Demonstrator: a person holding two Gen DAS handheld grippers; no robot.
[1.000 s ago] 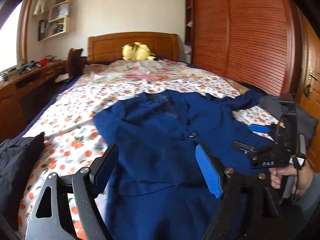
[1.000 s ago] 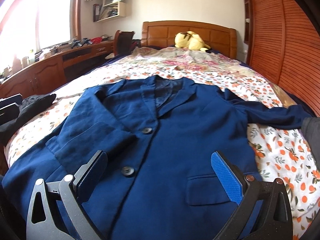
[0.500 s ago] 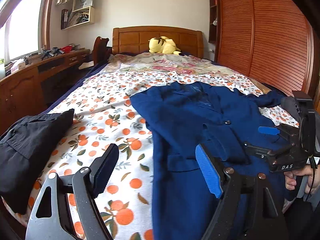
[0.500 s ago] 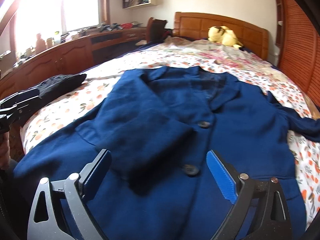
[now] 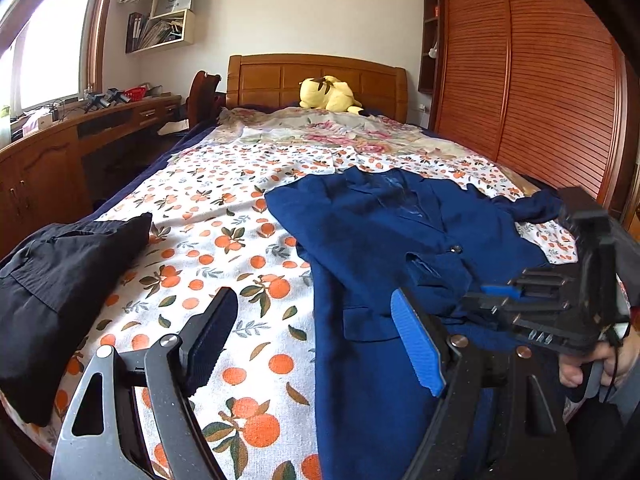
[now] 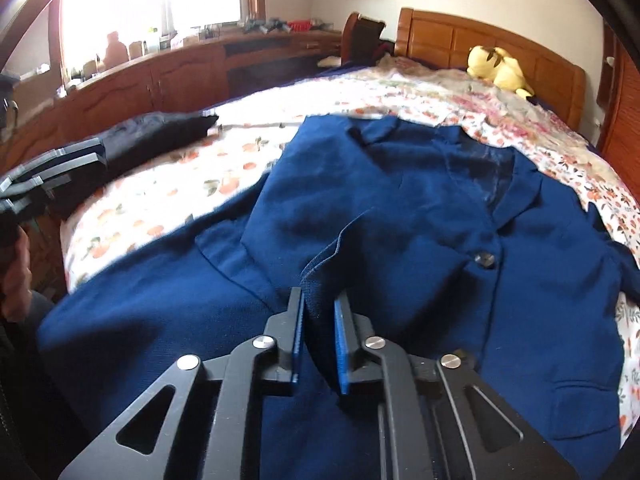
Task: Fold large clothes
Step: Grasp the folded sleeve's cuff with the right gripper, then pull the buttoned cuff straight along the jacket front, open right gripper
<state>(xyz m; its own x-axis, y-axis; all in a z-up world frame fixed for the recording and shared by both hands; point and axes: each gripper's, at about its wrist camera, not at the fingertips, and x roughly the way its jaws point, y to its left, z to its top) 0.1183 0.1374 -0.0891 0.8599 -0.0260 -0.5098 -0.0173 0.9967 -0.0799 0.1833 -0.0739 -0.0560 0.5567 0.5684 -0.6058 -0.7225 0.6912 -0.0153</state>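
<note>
A: What differs from half a second ago?

B: The right black two-finger gripper, whose blue-padded fingers stood wide apart then, now has them nearly together, clamped on the cuff of the folded sleeve of the navy-blue button-front jacket. The left black two-finger gripper has its fingers as wide apart as before, holding nothing, above the orange-print white bedsheet.

A: Where does the jacket lie, taking the wooden headboard as landmark?

B: Flat on the sheet, well short of the headboard, front side up. Its collar points toward the headboard and its hem away, so the long axis runs head to foot of the bed. One sleeve is folded across the chest; the other trails out sideways.

A: Anything else?

B: A yellow plush toy rests against the headboard, and a folded black garment sits far from it, left of the jacket.
</note>
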